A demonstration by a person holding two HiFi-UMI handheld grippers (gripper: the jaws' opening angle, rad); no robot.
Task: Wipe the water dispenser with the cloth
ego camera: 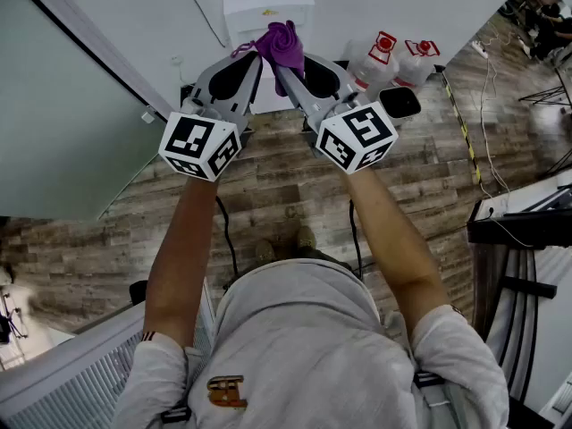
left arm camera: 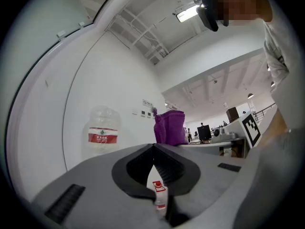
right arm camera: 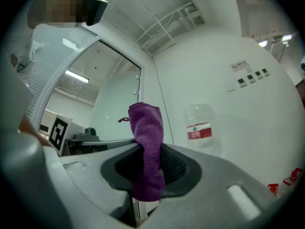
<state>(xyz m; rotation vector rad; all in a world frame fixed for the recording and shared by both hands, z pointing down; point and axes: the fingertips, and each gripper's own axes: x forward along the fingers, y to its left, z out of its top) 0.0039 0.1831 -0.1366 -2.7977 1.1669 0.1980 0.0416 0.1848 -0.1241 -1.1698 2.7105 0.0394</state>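
A wood-plank floor and a plain white wall frame a person standing over the white water dispenser, which sits at 12 o'clock in the head view. The purple cloth is bunched upright and clamped between the closed jaws of the right gripper, just in front of the dispenser and not visibly touching it. The left gripper is held just beside it with its jaws pressed together on nothing.

With the cloth in hand and raised to the dispenser, the wiping itself looks to be all ahead; no surface shows a wet streak or a wiped patch.

Spare water jugs with red caps stand on the floor at 1 o'clock. A clear jug carries a red band label with white characters too small to read. The print on a small wall sign above a row of switches cannot be read either.
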